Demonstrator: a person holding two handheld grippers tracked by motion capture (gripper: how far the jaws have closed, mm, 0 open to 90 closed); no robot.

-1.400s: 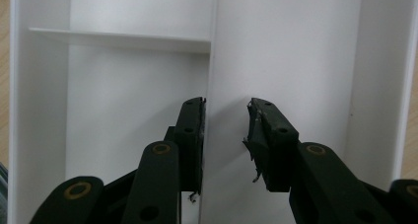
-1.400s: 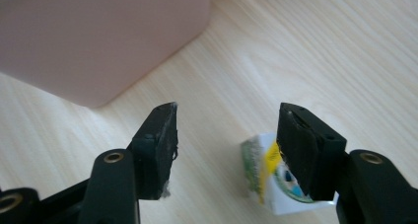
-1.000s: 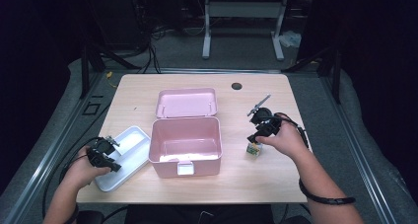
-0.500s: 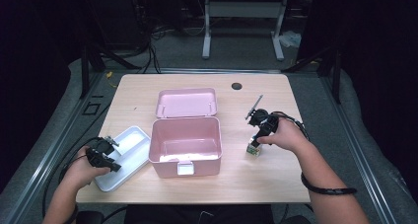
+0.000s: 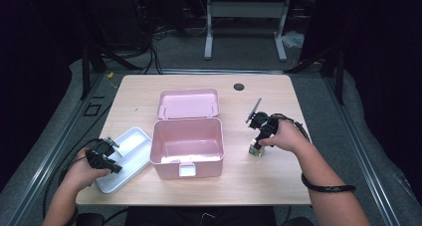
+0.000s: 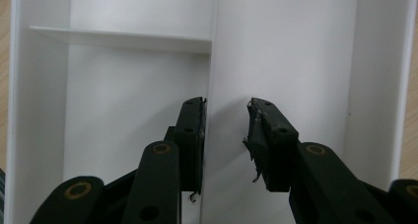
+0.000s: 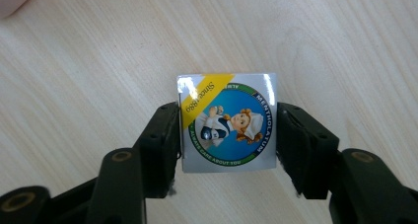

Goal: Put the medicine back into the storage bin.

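A: White tray (image 5: 130, 145) nearest, left gripper (image 6: 226, 116) parted over its divider, gripping nothing

B: Right gripper (image 7: 227, 130)?

A: Jaws either side of small Mentholatum box (image 7: 227, 123) on wood table (image 5: 298, 106), looks gripped. Pink box (image 5: 187, 145) open and empty, so packing likely just starting

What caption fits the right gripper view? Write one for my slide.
Right gripper closing its jaws on either side of a small Mentholatum box on the wooden table.
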